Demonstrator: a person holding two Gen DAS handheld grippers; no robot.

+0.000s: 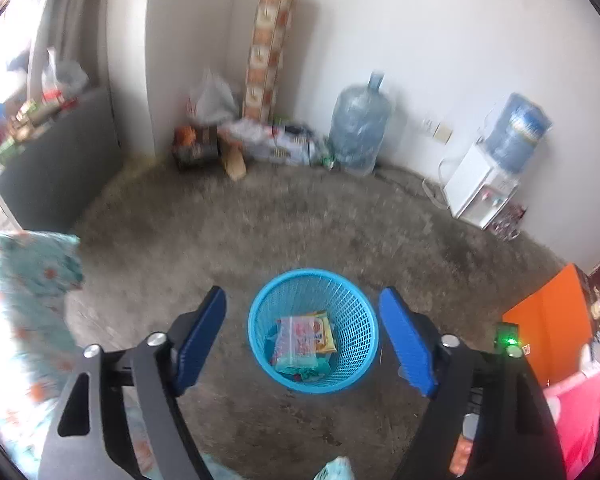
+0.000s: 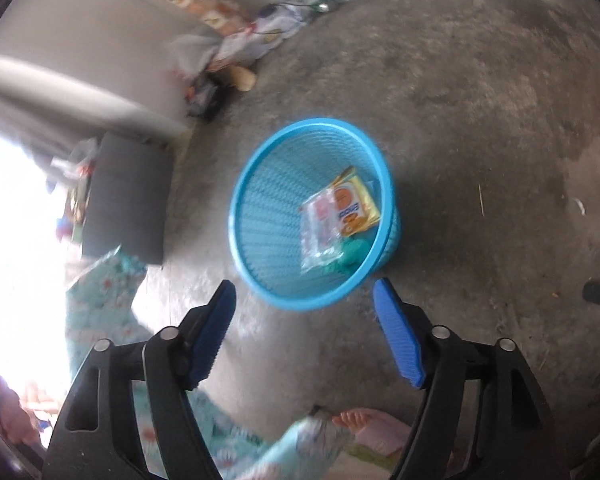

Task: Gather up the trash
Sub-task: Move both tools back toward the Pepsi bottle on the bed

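We hold both grippers, left gripper (image 1: 302, 322) and right gripper (image 2: 304, 316), spread and empty above basket (image 1: 260, 344); wrappers (image 1: 304, 340) inside, probably just dropped.

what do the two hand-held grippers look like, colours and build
Both match. The left hand-held gripper has black angular arms with slotted cut-outs, silver round pivot bolts and two ribbed blue finger pads. The right hand-held gripper has the same black frame, silver bolts and ribbed blue pads. A lit green light shows beside the left one's frame; what it belongs to is unclear. No cables are visible.
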